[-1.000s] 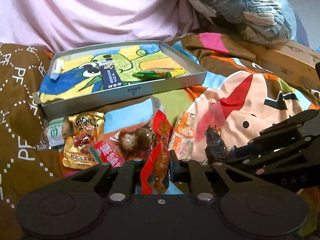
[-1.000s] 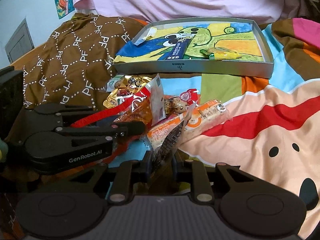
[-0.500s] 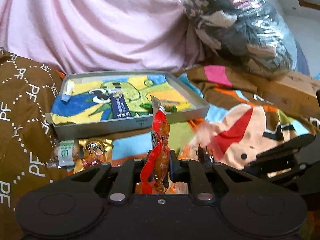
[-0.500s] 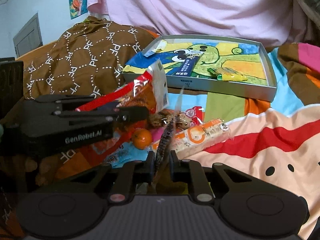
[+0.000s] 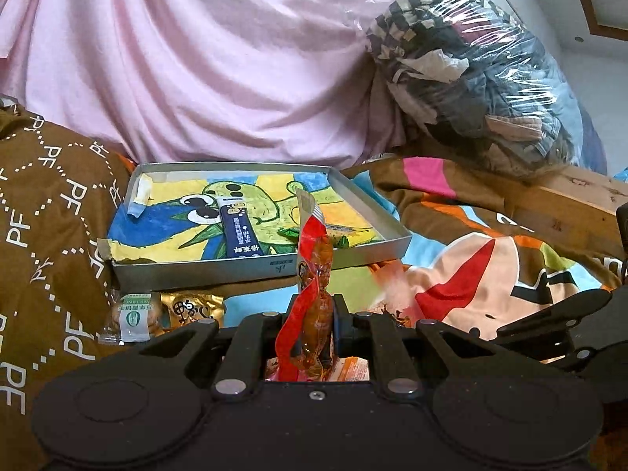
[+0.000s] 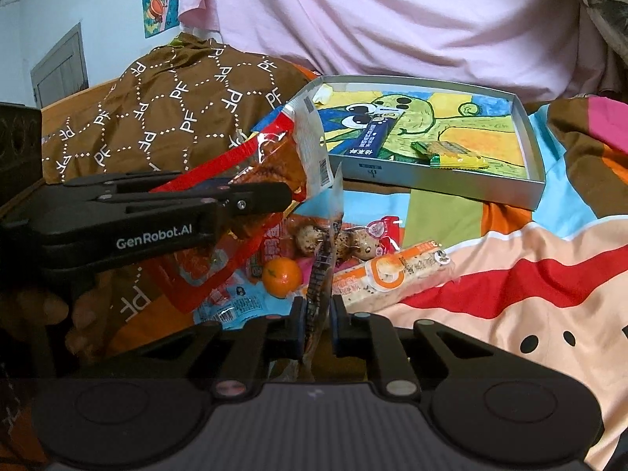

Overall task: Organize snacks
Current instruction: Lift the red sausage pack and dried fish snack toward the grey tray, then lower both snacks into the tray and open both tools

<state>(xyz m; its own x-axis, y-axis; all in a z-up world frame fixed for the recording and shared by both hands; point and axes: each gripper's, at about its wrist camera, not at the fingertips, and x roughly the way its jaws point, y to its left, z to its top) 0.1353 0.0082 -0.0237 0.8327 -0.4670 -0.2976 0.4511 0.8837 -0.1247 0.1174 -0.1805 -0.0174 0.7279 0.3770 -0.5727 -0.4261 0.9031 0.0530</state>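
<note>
Red snack packet (image 5: 314,274) in hand-held gripper (image 5: 313,314)

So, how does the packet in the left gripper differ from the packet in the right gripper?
The red packet in the left gripper is red and clear with orange-brown food inside; the dark packet in the right gripper is clear with dark contents. In the right wrist view the red packet looks wider and fuller, the dark packet thin and narrow. Both stand upright, pinched near the lower end by shut jaws.

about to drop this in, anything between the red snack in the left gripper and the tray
Nothing visible. The red snack is held in the left gripper, and only bare bedding lies before the tray; loose snacks sit lower.
</note>
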